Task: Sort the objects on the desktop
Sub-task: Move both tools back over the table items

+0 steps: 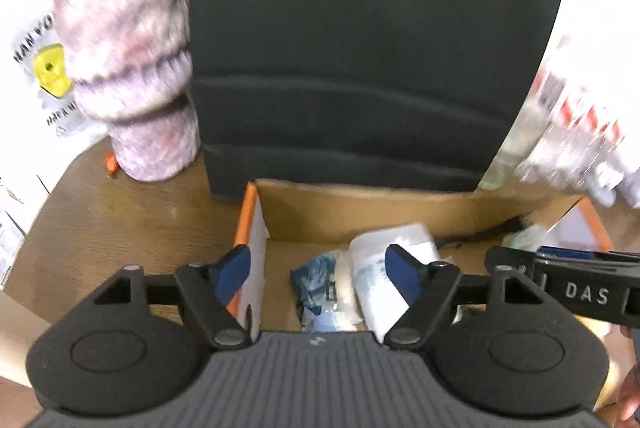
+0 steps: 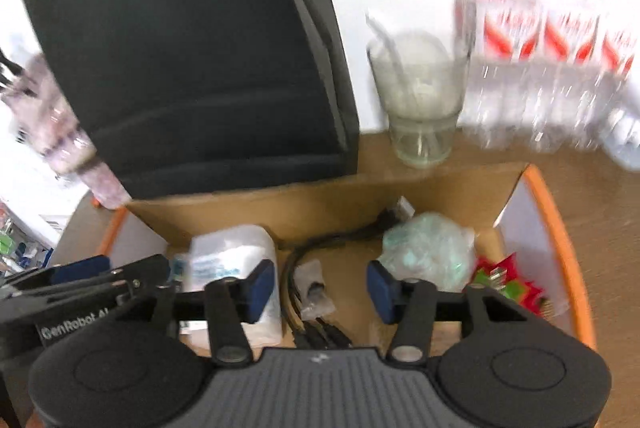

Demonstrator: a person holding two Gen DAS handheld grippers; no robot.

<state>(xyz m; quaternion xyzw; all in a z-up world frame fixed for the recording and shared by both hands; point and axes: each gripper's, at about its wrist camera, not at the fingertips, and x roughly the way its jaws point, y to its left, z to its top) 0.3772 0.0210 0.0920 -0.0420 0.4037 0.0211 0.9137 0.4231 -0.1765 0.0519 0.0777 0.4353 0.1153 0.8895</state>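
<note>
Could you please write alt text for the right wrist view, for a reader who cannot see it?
The right gripper, open and empty, hangs over an orange-rimmed cardboard box holding a white packet, black cable, pale green bag and red wrappers. Behind stand a black chair back, a glass and bottled water.

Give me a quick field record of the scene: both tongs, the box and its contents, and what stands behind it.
left tongs: open, nothing between the pads, over the box
right tongs: open, empty, over the box
box: open cardboard, orange rim
contents: white packet, black cable, pale green bag, red-green wrappers, blue packet
behind box: black panel, glass, bottle pack, mottled vase
</note>
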